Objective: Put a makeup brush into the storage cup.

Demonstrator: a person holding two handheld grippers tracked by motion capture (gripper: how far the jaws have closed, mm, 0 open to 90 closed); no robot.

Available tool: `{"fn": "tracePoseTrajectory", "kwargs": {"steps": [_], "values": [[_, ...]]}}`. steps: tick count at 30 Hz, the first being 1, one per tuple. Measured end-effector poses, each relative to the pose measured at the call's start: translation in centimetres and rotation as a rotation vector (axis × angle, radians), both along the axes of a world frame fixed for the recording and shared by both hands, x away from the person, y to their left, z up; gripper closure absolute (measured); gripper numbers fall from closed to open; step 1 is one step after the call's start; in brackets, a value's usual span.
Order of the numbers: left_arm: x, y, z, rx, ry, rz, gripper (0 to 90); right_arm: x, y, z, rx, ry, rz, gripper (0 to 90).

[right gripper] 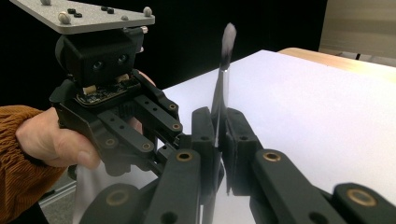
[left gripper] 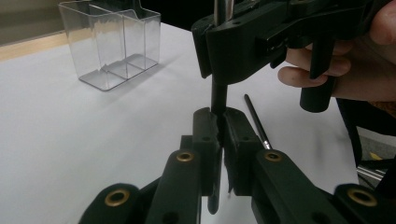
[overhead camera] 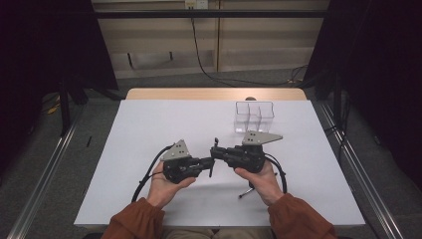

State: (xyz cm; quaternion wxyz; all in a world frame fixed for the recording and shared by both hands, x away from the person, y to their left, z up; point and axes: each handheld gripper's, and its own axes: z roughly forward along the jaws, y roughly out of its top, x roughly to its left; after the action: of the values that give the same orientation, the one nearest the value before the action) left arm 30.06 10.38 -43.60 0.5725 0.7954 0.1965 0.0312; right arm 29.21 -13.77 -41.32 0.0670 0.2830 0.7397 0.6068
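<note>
Black brush [right gripper: 219, 100] clamped by both the left gripper [left gripper: 218, 135] and right gripper [right gripper: 218, 135] could bend if either hand twists.

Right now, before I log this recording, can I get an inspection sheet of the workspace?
Surface: white table top, no spills seen.
Job's things: thin brush, upright between the two grippers; clear divided box at the far right, looks empty.
Clutter: second brush lying flat near the right hand.
Grippers: left gripper and right gripper, both shut on the thin brush.
Cables: gripper cables loop on the table beside the hands.
Surroundings: black curtains on both sides; floor cable behind the table.
</note>
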Motion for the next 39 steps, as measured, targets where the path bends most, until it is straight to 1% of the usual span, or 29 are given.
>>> {"fn": "tracePoseTrajectory", "kwargs": {"steps": [4,6,7,9,10,13,14,15,16,18,19,22,23,24,26,27,28,29,30,31,32,34,35,36,38,39], "values": [[0.1,0.0,0.0,-0.006,0.000,-0.003,83.3,-0.1,-0.1,0.1,0.003,-0.013,0.002,84.4],[0.1,-0.1,0.0,-0.009,0.001,-0.004,82.8,-0.1,-0.1,0.2,0.001,-0.012,0.003,84.4],[0.2,-0.1,0.0,-0.019,0.003,0.000,82.3,-0.1,-0.2,0.3,0.002,-0.015,-0.006,84.4],[0.3,0.0,0.0,-0.019,0.002,-0.003,80.9,-0.1,-0.3,0.3,-0.001,-0.014,-0.008,84.4],[0.3,0.0,0.0,-0.016,-0.001,-0.001,78.5,-0.1,-0.4,0.4,-0.005,-0.013,-0.011,84.4],[0.2,0.0,0.0,-0.019,-0.001,-0.001,76.0,-0.1,-0.4,0.4,-0.012,-0.009,-0.013,84.4],[0.2,0.0,0.0,-0.016,-0.005,0.001,74.2,-0.1,-0.4,0.5,-0.016,-0.010,-0.012,84.3],[0.1,0.0,0.0,-0.013,-0.007,0.003,74.2,-0.1,-0.4,0.5,-0.016,-0.010,-0.012,84.3],[0.1,0.1,0.0,-0.011,-0.005,0.005,70.5,-0.2,-0.5,0.6,-0.015,-0.011,-0.012,84.3],[0.0,0.3,0.1,-0.017,-0.009,0.009,69.2,-0.2,-0.6,0.7,-0.014,-0.011,-0.016,84.3],[-0.1,0.4,0.1,-0.016,-0.010,0.012,67.3,-0.2,-0.7,0.8,-0.007,-0.011,-0.016,84.3],[-0.2,1.0,0.2,-0.022,-0.012,0.028,62.4,-0.2,-0.9,0.8,-0.012,-0.011,-0.018,84.4],[-0.2,1.1,0.2,-0.026,-0.009,0.039,56.8,-0.1,-0.9,0.7,-0.017,-0.005,-0.018,84.4],[-0.1,1.3,0.2,-0.034,-0.005,0.050,54.8,-0.1,-0.8,0.6,-0.018,-0.003,-0.021,84.4],[0.0,1.7,0.2,-0.017,-0.009,0.069,50.7,0.0,-0.8,0.6,-0.019,-0.005,-0.020,84.4],[0.0,1.9,0.2,-0.016,-0.006,0.079,50.7,0.0,-0.8,0.6,-0.019,-0.005,-0.020,84.4],[0.1,2.3,0.4,-0.023,-0.006,0.097,47.0,0.0,-0.9,0.6,-0.018,-0.003,-0.022,84.4],[0.1,2.3,0.4,-0.023,-0.006,0.097,44.2,0.0,-0.9,0.6,-0.018,-0.003,-0.022,84.4],[0.1,2.4,0.6,-0.032,-0.008,0.111,44.2,0.0,-0.9,0.6,-0.013,-0.003,-0.026,84.4],[0.0,2.6,0.7,-0.035,-0.010,0.123,41.4,0.0,-1.0,0.6,-0.014,-0.003,-0.029,84.3],[0.0,2.8,0.8,-0.036,-0.013,0.135,38.0,0.0,-1.1,0.6,-0.012,0.000,-0.032,84.4],[-0.1,3.0,0.9,-0.020,-0.020,0.164,30.2,0.1,-1.1,0.6,-0.011,0.000,-0.036,84.4],[-0.2,3.1,0.9,-0.017,-0.023,0.177,22.9,0.1,-1.1,0.7,-0.011,-0.003,-0.037,84.4],[-0.2,3.3,1.0,-0.010,-0.025,0.188,22.9,0.1,-1.1,0.7,-0.011,-0.003,-0.037,84.4],[-0.3,3.6,1.1,0.004,-0.034,0.202,14.9,0.2,-1.2,0.7,-0.015,-0.003,-0.041,84.4],[-0.4,4.0,1.1,-0.007,-0.020,0.215,11.2,0.2,-1.3,0.7,-0.015,-0.002,-0.042,84.4]]}}
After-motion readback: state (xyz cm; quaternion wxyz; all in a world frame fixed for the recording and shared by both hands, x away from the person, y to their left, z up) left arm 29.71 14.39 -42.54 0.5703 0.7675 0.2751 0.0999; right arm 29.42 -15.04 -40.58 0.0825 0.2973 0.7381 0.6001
